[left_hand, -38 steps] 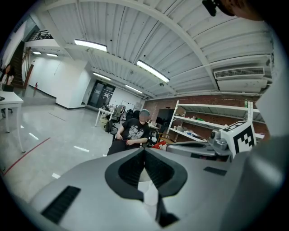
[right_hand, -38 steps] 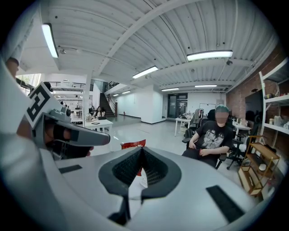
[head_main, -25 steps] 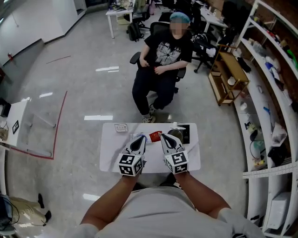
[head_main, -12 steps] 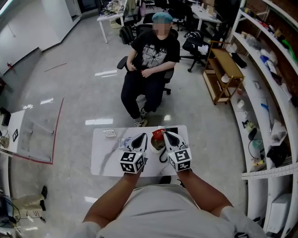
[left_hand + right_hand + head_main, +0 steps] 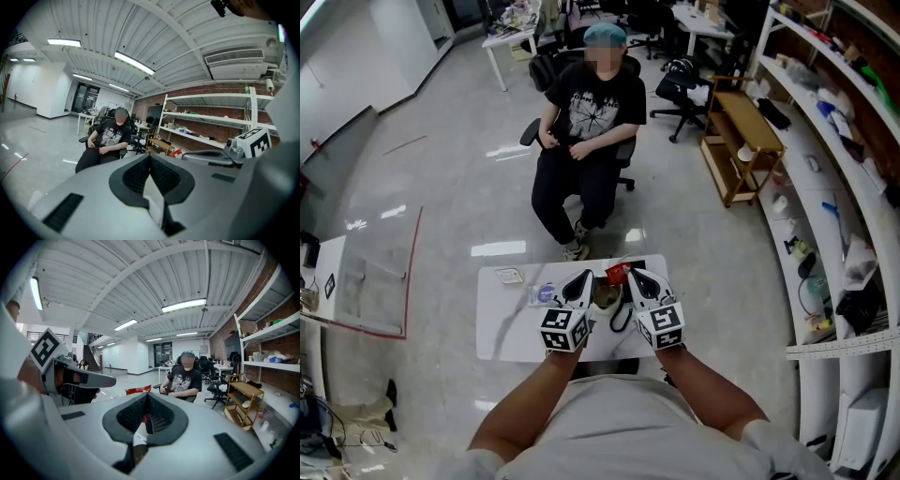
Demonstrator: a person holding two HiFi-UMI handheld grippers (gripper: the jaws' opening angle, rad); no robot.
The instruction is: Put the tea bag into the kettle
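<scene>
Red tea bag (image 5: 617, 273) clamped in right gripper (image 5: 631, 275) jaws; left gripper (image 5: 585, 277) jaws closed.

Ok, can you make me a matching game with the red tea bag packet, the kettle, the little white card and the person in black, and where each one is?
Things:
1. red tea bag packet
2. kettle
3. white card
4. person in black

Places:
A. sitting beyond the table
B. between the left gripper and the right gripper
C. pinched at the right gripper's tip
D. near the table's far left corner

Pairs: 1-C, 2-B, 3-D, 4-A.
</scene>
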